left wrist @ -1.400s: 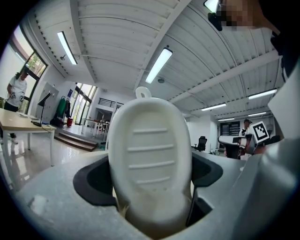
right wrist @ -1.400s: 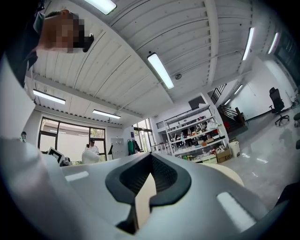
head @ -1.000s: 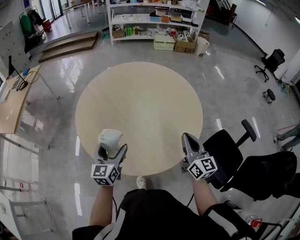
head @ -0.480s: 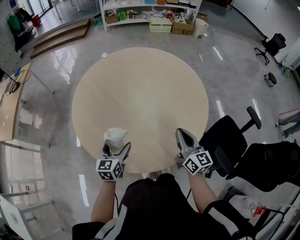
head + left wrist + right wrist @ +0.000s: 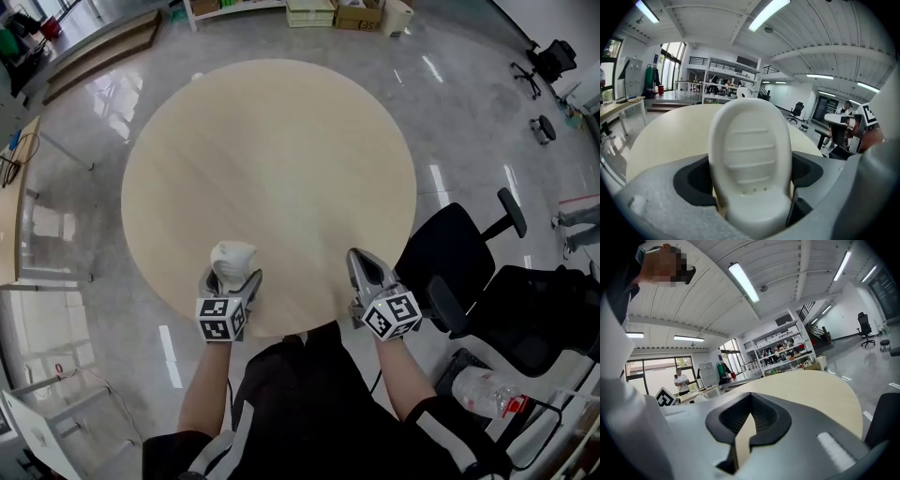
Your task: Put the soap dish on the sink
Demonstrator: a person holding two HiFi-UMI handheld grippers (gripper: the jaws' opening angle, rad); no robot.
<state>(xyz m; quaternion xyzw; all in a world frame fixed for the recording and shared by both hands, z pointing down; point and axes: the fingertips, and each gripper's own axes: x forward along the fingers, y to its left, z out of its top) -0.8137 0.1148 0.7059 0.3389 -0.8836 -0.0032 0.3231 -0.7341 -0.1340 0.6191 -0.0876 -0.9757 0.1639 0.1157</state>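
Observation:
A white oval soap dish (image 5: 232, 257) with a ribbed inside stands upright in my left gripper (image 5: 231, 277), which is shut on it. In the left gripper view the soap dish (image 5: 750, 154) fills the middle, wedged between the grey jaws. Both grippers hover over the near edge of a round beige table (image 5: 272, 159). My right gripper (image 5: 362, 266) is about a hand's width to the right, jaws together and holding nothing. In the right gripper view only a thin sliver of the table (image 5: 820, 394) shows between the jaws. No sink is in view.
Two black office chairs (image 5: 461, 277) (image 5: 539, 323) stand close to the table's right side. A wooden desk (image 5: 9, 216) is at the left, a low wooden platform (image 5: 98, 54) at the far left, and boxes (image 5: 361, 13) beyond the table.
The view has closed in on the table and tipped further down. Both grippers now sit a little farther over the table's near edge. The left gripper still holds the soap dish.

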